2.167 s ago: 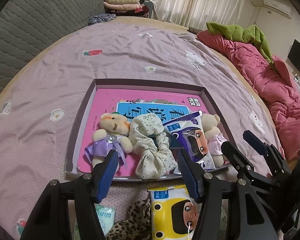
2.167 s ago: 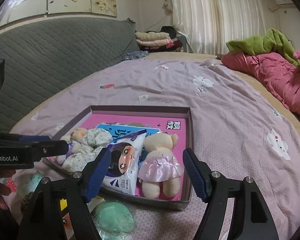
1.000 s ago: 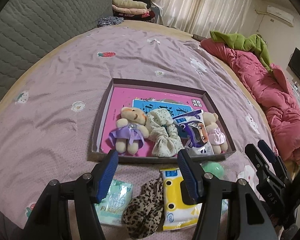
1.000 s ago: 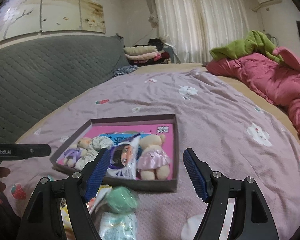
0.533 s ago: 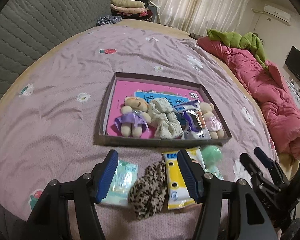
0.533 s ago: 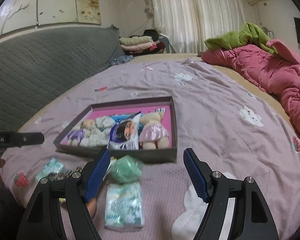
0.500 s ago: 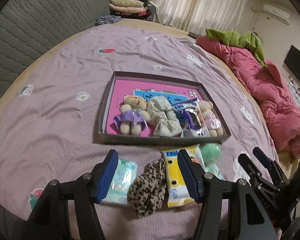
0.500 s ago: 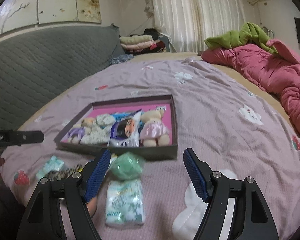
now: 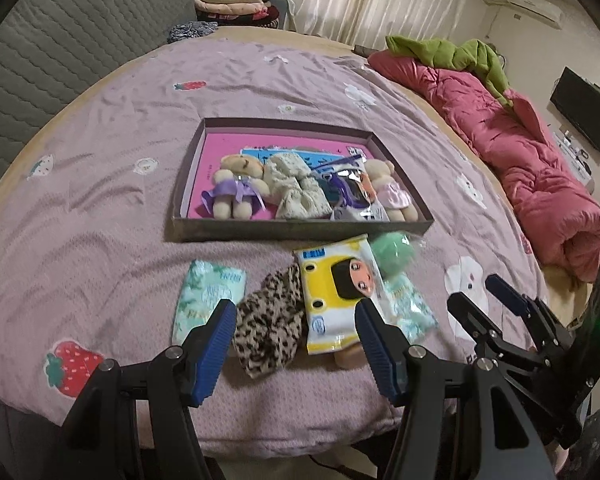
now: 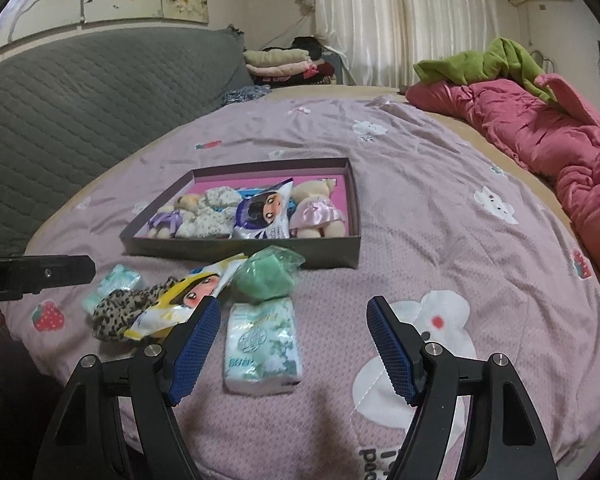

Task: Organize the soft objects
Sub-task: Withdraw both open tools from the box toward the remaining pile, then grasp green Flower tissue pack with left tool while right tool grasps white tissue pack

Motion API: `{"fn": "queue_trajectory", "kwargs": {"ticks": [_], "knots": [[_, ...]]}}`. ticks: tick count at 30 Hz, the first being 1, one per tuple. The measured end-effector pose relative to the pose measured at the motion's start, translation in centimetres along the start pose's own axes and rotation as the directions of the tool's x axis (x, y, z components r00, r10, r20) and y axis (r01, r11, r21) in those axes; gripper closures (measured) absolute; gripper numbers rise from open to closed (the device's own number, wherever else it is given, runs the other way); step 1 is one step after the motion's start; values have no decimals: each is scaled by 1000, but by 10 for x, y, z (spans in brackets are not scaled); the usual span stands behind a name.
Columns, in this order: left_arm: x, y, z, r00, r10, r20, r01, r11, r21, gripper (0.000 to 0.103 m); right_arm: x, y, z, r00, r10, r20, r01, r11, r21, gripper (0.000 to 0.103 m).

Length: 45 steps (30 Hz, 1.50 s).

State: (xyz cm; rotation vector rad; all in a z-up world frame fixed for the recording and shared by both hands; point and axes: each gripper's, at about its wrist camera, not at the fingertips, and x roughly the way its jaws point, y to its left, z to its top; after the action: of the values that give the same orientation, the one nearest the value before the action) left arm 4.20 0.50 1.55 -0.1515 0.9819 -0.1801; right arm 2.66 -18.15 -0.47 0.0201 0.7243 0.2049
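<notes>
A shallow box point(image 9: 296, 232) sits mid-bed on the lilac sheet point(image 9: 100, 208), holding four soft things in a row: two small teddy bears, one in a purple dress point(image 9: 236, 190) and one in pink point(image 9: 392, 194), one floral scrunchie point(image 9: 296, 188) and one purple tissue pack point(image 10: 264, 212). Five more lie near the bed's front edge: two green tissue packs point(image 9: 210, 292) point(image 10: 262, 346), one leopard scrunchie point(image 9: 270, 320), one yellow cartoon tissue pack point(image 9: 336, 292) and one green ball-like bundle point(image 10: 264, 276). The left gripper point(image 9: 294, 344) and right gripper point(image 10: 294, 344) hover with jaws wide, holding nothing.

leopard-print scrunchie point(image 9: 272, 320), green ball point(image 10: 265, 277)
</notes>
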Motion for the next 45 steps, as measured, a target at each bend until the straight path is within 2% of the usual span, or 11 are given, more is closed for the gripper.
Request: {"fn": "queue_trajectory", "kwargs": {"ticks": [11,36,45], "knots": [[-1,-2,-28,999,3,-49,-2,1000,31,42,-2,12,-8,999,15,-29,-16,999,-34,26],[2,33,-47,996,14,-88,-16,1000,-27,42,3,13,-16,996,33,-78,-35,999,-20,26],[4,37,-49,996,-9,-91,6,999,-39,42,7,13,-18,995,34,-94,-36,999,-22,26]]}}
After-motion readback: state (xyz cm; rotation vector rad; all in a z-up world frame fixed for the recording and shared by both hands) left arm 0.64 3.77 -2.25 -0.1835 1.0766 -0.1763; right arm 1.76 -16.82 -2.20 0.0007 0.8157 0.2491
